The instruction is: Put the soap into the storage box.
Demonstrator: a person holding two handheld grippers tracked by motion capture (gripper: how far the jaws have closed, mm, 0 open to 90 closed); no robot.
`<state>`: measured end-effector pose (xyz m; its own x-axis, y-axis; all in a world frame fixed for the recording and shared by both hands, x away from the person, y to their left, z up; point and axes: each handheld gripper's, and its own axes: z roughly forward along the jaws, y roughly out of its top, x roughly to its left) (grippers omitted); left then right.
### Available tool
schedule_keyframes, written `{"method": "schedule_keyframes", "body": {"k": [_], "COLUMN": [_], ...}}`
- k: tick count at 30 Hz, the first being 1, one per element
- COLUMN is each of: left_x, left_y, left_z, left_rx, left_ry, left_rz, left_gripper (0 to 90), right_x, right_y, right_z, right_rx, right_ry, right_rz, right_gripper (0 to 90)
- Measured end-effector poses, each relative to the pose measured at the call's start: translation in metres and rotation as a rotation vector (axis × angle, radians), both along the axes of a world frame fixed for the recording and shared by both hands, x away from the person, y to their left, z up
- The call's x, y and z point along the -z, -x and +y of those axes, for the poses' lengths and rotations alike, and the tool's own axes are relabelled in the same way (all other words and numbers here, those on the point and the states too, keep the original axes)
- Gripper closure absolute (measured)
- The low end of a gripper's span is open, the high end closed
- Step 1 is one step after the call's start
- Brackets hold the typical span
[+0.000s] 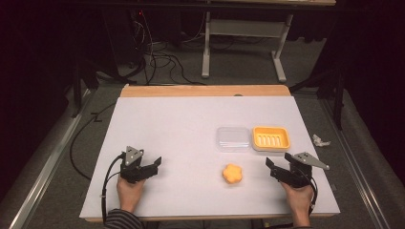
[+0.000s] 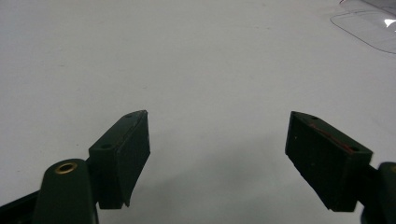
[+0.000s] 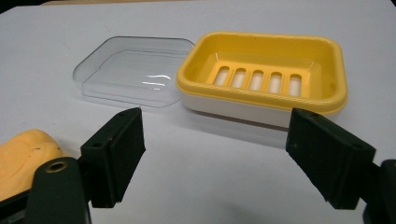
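A yellow flower-shaped soap [image 1: 232,173] lies on the white table [image 1: 181,124], right of the middle near the front. Behind it, a clear lid [image 1: 233,139] lies beside an empty yellow soap dish [image 1: 271,138] with a slotted floor. My right gripper [image 1: 277,162] rests open just right of the soap. In the right gripper view its jaws [image 3: 215,114] stand wide apart and empty, facing the dish [image 3: 261,100] and lid [image 3: 130,70], with the soap [image 3: 23,154] at lower left. My left gripper [image 1: 155,164] sits open at the front left; its jaws [image 2: 217,116] hold nothing above bare table.
A crumpled white scrap [image 1: 321,140] lies on the floor off the table's right edge. Cables [image 1: 157,52] and a grey table frame [image 1: 206,47] stand on the floor beyond the wooden far edge [image 1: 205,90]. A corner of the clear lid [image 2: 369,25] appears in the left gripper view.
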<state>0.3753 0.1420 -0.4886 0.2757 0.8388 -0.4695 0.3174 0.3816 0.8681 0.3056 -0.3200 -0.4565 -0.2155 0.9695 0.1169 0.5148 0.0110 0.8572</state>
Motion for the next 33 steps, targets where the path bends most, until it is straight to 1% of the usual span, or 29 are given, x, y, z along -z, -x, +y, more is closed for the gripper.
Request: {"method": "schedule_keyframes", "body": {"k": [2, 4, 6, 11, 14, 18, 21, 23, 25, 28, 33], "left_x": [0.0, 0.0, 0.0, 0.0, 0.0, 0.0, 0.0, 0.0, 0.0, 0.0, 0.0], "left_y": [0.0, 0.0, 0.0, 0.0, 0.0, 0.0, 0.0, 0.0, 0.0, 0.0, 0.0], "left_z": [0.0, 0.0, 0.0, 0.0, 0.0, 0.0, 0.0, 0.0, 0.0, 0.0, 0.0], "left_rx": [0.0, 0.0, 0.002, 0.002, 0.002, 0.001, 0.003, 0.002, 0.002, 0.002, 0.002], "left_ry": [0.0, 0.0, 0.002, 0.002, 0.003, 0.001, 0.002, 0.002, 0.002, 0.003, 0.0], "left_rz": [-0.001, 0.0, -0.002, -0.003, -0.001, -0.002, -0.001, -0.002, -0.002, -0.001, 0.0], "left_gripper": [22.5, 22.5, 22.5, 22.4, 22.4, 22.4, 22.4, 22.4, 22.4, 22.5, 22.5], "right_x": [-0.001, -0.002, -0.003, -0.005, -0.006, -0.009, -0.01, -0.011, -0.011, -0.013, -0.015], "right_y": [0.001, 0.002, 0.005, 0.01, 0.012, 0.014, 0.014, 0.015, 0.015, 0.016, 0.019], "right_z": [0.001, 0.003, 0.005, 0.01, 0.013, 0.019, 0.023, 0.029, 0.031, 0.036, 0.048], "right_rx": [-0.003, -0.013, -0.02, -0.03, -0.038, -0.048, -0.07, -0.091, -0.099, -0.119, -0.148], "right_ry": [-0.01, -0.049, -0.067, -0.086, -0.119, -0.125, -0.112, -0.103, -0.095, -0.085, -0.033], "right_rz": [-0.005, 0.004, -0.003, -0.022, -0.029, -0.027, -0.02, -0.004, -0.007, 0.003, 0.008], "right_gripper": [19.5, 19.1, 19.0, 19.0, 19.0, 19.2, 19.6, 20.1, 20.3, 21.2, 21.7]}}
